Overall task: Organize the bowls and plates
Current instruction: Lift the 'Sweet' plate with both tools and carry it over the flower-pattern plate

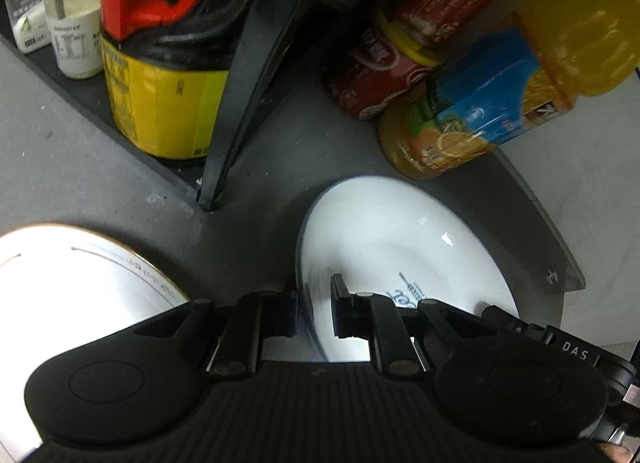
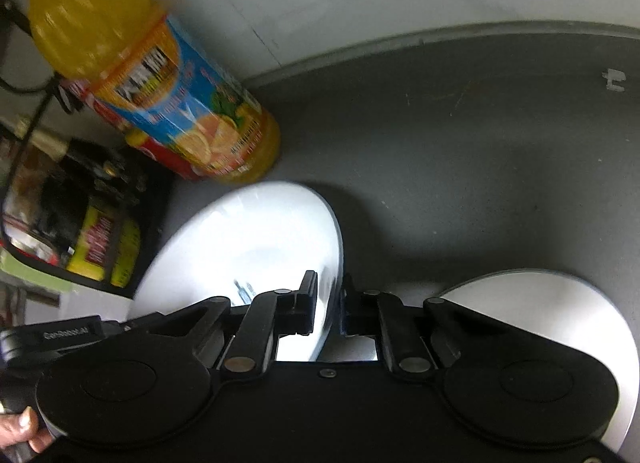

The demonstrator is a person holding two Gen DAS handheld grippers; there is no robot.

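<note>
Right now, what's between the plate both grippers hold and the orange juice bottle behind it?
Only bare grey tabletop, a short strip in both wrist views, between the white plate and the orange juice bottle.

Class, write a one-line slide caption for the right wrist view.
Right gripper pinches white plate's rim beside an orange juice bottle.

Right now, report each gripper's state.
Left gripper: shut on the white plate, gripping its rim.
Right gripper: shut on the same white plate, opposite rim.
</note>
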